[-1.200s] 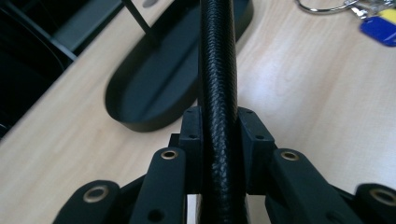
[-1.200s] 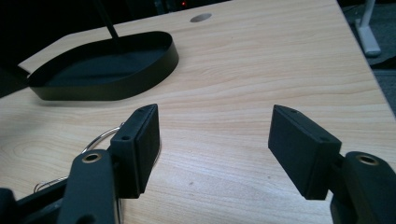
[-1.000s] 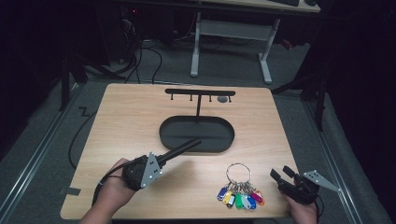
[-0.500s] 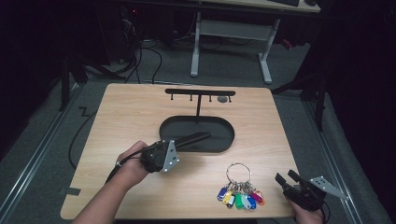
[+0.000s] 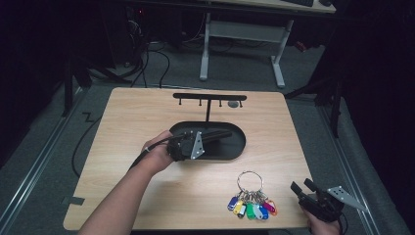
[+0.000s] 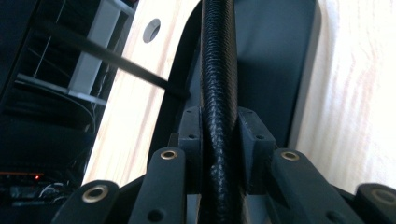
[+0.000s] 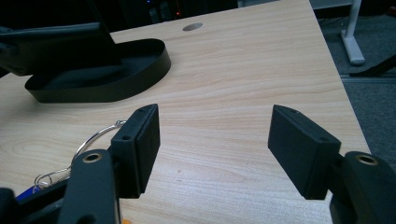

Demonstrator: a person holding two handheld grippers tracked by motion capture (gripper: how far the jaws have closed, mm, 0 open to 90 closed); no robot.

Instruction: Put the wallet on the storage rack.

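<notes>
My left gripper (image 5: 205, 138) lies level over the black oval tray (image 5: 235, 152) and points right. It is shut on a black ribbed rod (image 5: 220, 134). In the left gripper view the rod (image 6: 217, 70) runs straight up between the two pads (image 6: 191, 133), above the tray floor (image 6: 275, 46). A thin post (image 5: 208, 111) rises from the tray's far side to a hook bar (image 5: 209, 96). A key ring with several coloured tags (image 5: 252, 198) lies on the table at the front right. My right gripper (image 5: 301, 185) rests open at the front right corner, right of the keys; nothing sits between its pads (image 7: 215, 144).
The wooden table (image 5: 137, 122) has a small round hole (image 5: 234, 104) by the hook bar. In the right gripper view the key ring's wire (image 7: 95, 136) shows beside the left jaw and the tray wall (image 7: 140, 70) lies beyond. Desk legs and cables stand on the floor behind.
My left hand has carried the rod to the right and away from me, from the table's front left onto the tray. The right gripper has stayed put and open.
</notes>
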